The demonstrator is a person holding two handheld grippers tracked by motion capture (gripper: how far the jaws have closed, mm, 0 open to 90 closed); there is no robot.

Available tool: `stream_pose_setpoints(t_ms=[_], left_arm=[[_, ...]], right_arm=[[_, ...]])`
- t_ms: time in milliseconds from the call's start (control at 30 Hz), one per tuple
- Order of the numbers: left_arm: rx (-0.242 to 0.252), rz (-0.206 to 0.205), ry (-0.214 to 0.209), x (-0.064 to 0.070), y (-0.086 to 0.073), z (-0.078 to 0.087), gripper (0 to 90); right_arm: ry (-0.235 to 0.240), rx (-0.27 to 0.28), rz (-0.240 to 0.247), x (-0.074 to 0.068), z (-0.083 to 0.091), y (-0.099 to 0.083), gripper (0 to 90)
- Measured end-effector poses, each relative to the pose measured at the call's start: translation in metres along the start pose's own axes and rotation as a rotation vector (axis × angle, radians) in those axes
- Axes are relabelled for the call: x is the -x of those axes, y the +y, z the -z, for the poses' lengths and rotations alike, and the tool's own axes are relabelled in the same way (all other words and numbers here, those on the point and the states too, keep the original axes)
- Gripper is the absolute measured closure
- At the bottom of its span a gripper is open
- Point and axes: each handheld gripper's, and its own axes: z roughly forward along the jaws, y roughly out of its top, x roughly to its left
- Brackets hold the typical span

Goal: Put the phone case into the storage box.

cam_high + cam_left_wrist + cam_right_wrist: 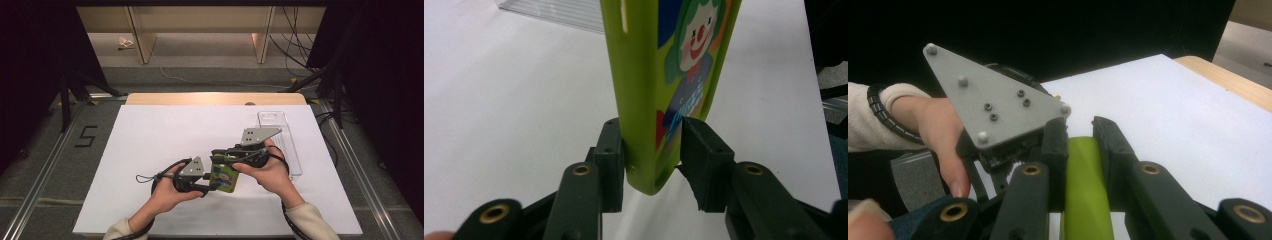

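Both tools [212,186] on upright green case [223,176]

High view looks down; both tool views, perhaps very close, share the green case [649,95].

Between the matt black plastic jaws sits a green case [644,95] — smooth, slightly glossy plastic with a printed clown. Beyond the jaws, a clear ribbed plastic tray [280,135] — on the desk [150,135], matt white paper-like cover, wood edge.
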Motion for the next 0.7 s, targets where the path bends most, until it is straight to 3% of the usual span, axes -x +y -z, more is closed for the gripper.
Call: stream_pose_setpoints(t_ms=[200, 300, 700], left_arm=[[0.006, 0.0, -0.008, 0.0005, -0.0002, 0.0019, 72.6], [0.004, 0.022, -0.006, -0.0007, 0.0001, 0.0031, 75.6], [-0.002, 0.03, 0.003, -0.0025, 0.0007, 0.0058, 77.4]], right_arm=[[0.014, 0.005, -0.008, -0.0004, 0.001, 0.0008, 77.7], [0.017, 0.008, -0.008, -0.0003, 0.001, 0.0007, 77.7], [0.029, 0.024, -0.014, 0.0014, 0.001, -0.0004, 77.7]])
